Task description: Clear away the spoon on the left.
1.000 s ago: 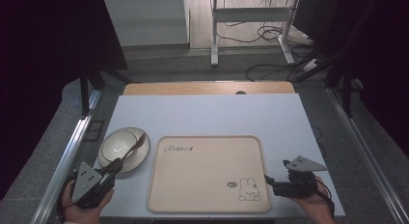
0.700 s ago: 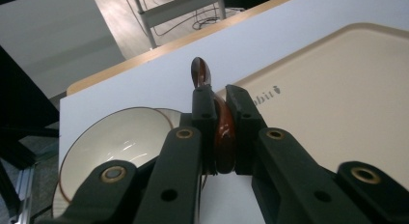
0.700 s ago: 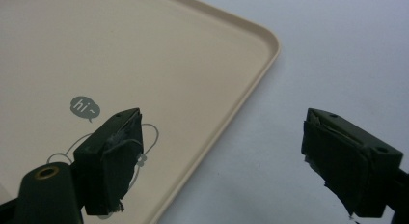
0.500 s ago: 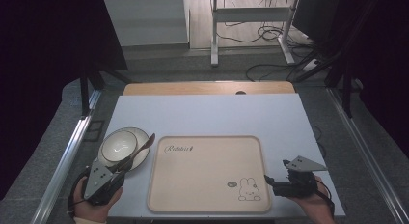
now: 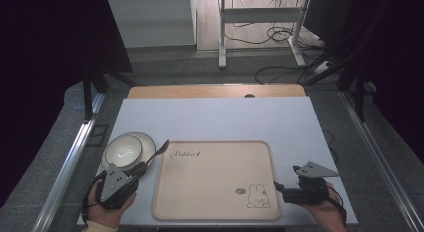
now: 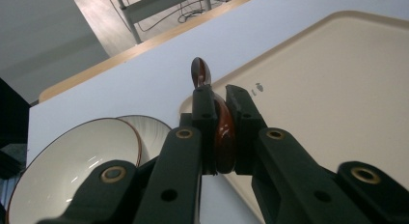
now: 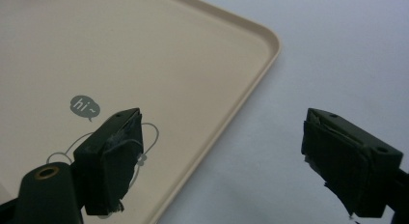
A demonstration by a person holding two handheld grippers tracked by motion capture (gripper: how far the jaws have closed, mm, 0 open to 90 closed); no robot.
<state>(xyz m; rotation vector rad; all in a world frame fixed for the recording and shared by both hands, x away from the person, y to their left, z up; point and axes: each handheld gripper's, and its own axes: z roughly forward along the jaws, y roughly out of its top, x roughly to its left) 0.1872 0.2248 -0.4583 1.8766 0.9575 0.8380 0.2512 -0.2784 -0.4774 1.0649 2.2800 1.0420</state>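
While left claw [image 6: 219, 137] clamps spoon [image 6: 223, 132] by bowl [image 5: 122, 151], right claw [image 7: 222, 161] gapes wide, empty.

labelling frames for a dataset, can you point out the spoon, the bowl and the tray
spoon [image 6: 223, 137], left gripper view, the glossy brown handle clamped between the jaws
bowl [image 5: 123, 148], high view, the white inside of the bowl
tray [image 5: 215, 182], high view, the bare beige floor of the tray

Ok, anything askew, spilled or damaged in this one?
No spill or damage. The left gripper is shut on a brown spoon beside the bowl. The tray lies square, and the right gripper is open.
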